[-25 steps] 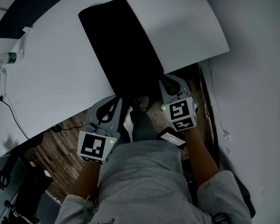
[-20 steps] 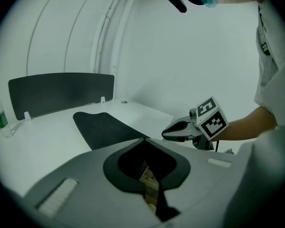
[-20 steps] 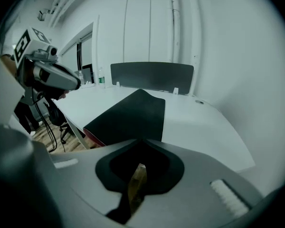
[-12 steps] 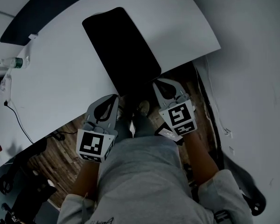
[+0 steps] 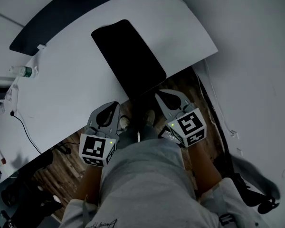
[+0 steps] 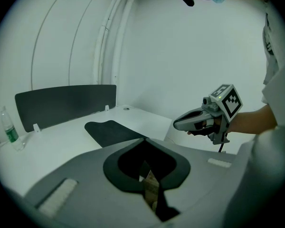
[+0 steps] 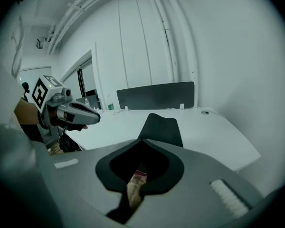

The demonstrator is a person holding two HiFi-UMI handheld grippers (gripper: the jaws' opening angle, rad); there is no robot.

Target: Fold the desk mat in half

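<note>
The right gripper [image 5: 157, 93] has its jaws pressed together with nothing between them, and its tips hang just off the near edge of the white surface [image 5: 61, 89], close to the near right corner of the desk mat [image 5: 128, 58] but not touching it. The left gripper [image 5: 116, 103] is likewise closed and empty, and sits a little nearer and to the left, over the wooden floor [image 5: 66, 156] and short of the surface's edge. Through the opening behind each pair of jaws only the floor below shows. The desk mat lies flat as one dark strip that runs from the near edge toward the far side, where a dark screen [image 5: 61, 18] stands, and its far corners are rounded. A bottle [image 5: 23, 71] stands well to the left, clear of the work. No view settles whether the strip is a single layer or two layers lying one on the other, so the scene fits both a mat spread full length and a mat already doubled. In either case, a good fold probably depends on the same things: both grippers acting on matching corners of one short end, that end kept level, the long edges lined up, and the crease square across the middle.
</note>
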